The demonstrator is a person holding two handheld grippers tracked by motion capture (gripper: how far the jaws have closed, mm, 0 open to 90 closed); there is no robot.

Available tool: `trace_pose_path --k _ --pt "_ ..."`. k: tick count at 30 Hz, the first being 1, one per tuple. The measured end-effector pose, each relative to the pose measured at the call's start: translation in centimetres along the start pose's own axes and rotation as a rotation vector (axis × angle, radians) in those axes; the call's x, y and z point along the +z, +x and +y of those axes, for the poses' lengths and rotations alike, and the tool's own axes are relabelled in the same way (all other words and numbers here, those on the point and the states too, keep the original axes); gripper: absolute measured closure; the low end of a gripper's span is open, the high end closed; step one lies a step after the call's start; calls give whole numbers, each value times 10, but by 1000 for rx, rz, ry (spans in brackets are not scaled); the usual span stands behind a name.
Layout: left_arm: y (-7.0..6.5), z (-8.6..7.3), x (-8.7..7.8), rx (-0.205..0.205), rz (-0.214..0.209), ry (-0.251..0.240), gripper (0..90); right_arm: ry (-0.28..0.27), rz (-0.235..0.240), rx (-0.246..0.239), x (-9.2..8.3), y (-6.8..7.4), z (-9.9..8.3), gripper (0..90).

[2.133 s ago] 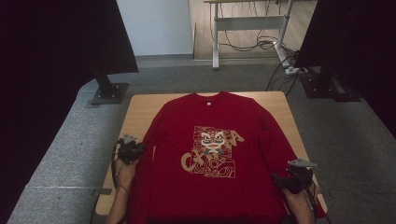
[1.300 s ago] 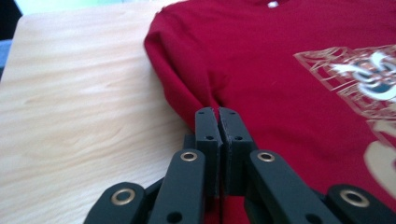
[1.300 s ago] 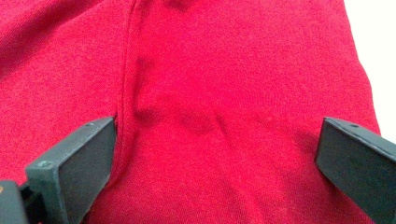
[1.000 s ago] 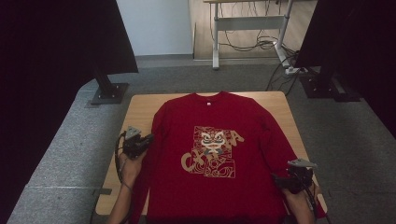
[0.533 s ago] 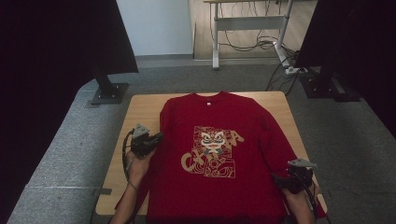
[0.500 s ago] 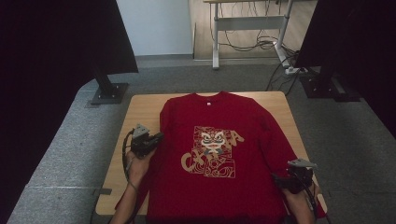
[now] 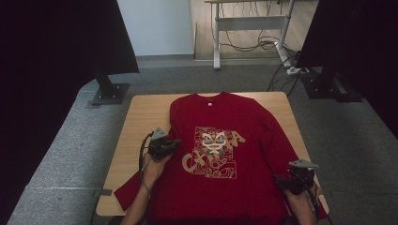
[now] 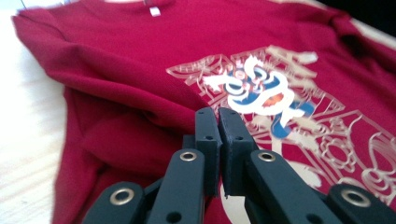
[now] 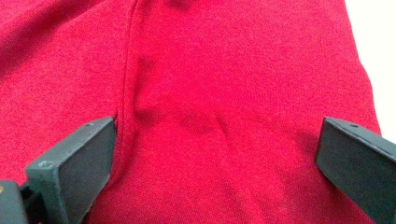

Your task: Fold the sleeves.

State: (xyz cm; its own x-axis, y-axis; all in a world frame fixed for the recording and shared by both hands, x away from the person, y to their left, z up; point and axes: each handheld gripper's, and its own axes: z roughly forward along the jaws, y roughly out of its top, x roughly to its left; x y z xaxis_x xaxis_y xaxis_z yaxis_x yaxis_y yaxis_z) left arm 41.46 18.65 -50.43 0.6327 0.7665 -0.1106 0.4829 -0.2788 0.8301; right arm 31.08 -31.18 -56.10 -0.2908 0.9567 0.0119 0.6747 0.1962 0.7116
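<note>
A red long-sleeved shirt point(image 7: 256, 117) with a gold lion print point(image 7: 213, 150) lies face up on the wooden table point(image 7: 141, 117), collar at the far side. My left gripper point(image 7: 172, 143) hovers over the shirt's left chest, shut on a fold of the left sleeve point(image 8: 116, 70) that is drawn inward across the body. In the left gripper view its jaws point(image 8: 218, 113) meet just short of the print point(image 8: 261, 88). My right gripper point(image 7: 280, 181) rests at the shirt's near right edge, open, its two jaws point(image 9: 217, 133) standing wide apart over flat red cloth point(image 9: 233, 56).
A loose red end of the shirt point(image 7: 126, 196) hangs near the table's front left corner. Black stands point(image 7: 109, 91) flank the table on grey carpet. A desk frame with cables point(image 7: 253, 28) stands behind.
My left gripper has travelled right from the table's left side onto the shirt, dragging the sleeve inward so the shirt's left edge now lies folded over. The right gripper has stayed put.
</note>
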Motion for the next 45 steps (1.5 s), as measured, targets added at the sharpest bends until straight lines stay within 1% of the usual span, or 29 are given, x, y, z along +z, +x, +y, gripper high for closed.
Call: trace_pose_path --k 1,3,4,6,7,10,11,15,17,18,19,20,21,23,24,26,30,31,32,33,36,37,38,39,40,41,42,43,45 --pt "0 -5 7 -3 8 24 869 0 0 0 0 0 0 0" --pt "0 -5 7 -3 8 24 868 0 1 -2 0 0 0 0" --pt "0 -12 16 17 21 52 868 0 1 -2 0 0 0 0" --pt "0 -12 16 17 21 52 862 0 1 -1 0 0 0 0" --pt "0 -17 22 30 36 67 855 0 1 -2 0 0 0 0" --pt "0 -17 22 30 36 67 850 0 1 -2 0 0 0 0" --pt "0 -20 25 36 48 75 850 0 1 -2 0 0 0 0" --pt "2 -23 25 30 49 71 807 0 2 -2 0 0 0 0" --pt "2 -22 23 29 54 64 726 0 2 -2 0 0 0 0" --pt "2 -22 23 29 54 64 726 0 2 -3 0 0 0 0" --pt "6 -17 12 10 66 23 726 0 2 -3 0 0 0 0" --pt "6 -17 12 10 66 23 623 0 2 -3 0 0 0 0" --pt "9 -14 3 7 71 10 623 0 2 -3 0 0 0 0" --pt "12 -11 -6 12 77 2 569 0 3 -3 0 0 0 0" --pt "12 -11 -6 12 77 2 547 0 3 -3 0 0 0 0" --pt "15 -9 -20 17 95 -9 515 0 2 -4 0 0 0 0" --pt "17 -9 -25 21 101 -7 475 0 2 -4 0 0 0 0" --pt "20 -11 -31 29 117 5 475 0 2 -4 0 0 0 0" --pt "21 -12 -33 31 120 8 429 0 2 -4 0 0 0 0" --pt "22 -13 -34 33 123 11 420 0 2 -4 0 0 0 0" --pt "22 -13 -34 33 123 11 407 0 2 -4 0 0 0 0" --pt "24 -18 -41 34 134 17 407 0 2 -4 0 0 0 0" --pt "24 -18 -41 34 134 17 360 0 2 -4 0 0 0 0" --pt "24 -18 -41 34 134 17 360 0 2 -4 0 0 0 0" --pt "25 -22 -48 31 139 20 360 0 2 -4 0 0 0 0" --pt "25 -22 -48 31 139 20 322 0 2 -4 0 0 0 0" --pt "25 -22 -48 31 139 20 322 0 2 -4 0 0 0 0" --pt "25 -27 -54 28 142 21 322 0 2 -4 0 0 0 0" --pt "26 -29 -56 29 144 22 279 0 2 -4 0 0 0 0"
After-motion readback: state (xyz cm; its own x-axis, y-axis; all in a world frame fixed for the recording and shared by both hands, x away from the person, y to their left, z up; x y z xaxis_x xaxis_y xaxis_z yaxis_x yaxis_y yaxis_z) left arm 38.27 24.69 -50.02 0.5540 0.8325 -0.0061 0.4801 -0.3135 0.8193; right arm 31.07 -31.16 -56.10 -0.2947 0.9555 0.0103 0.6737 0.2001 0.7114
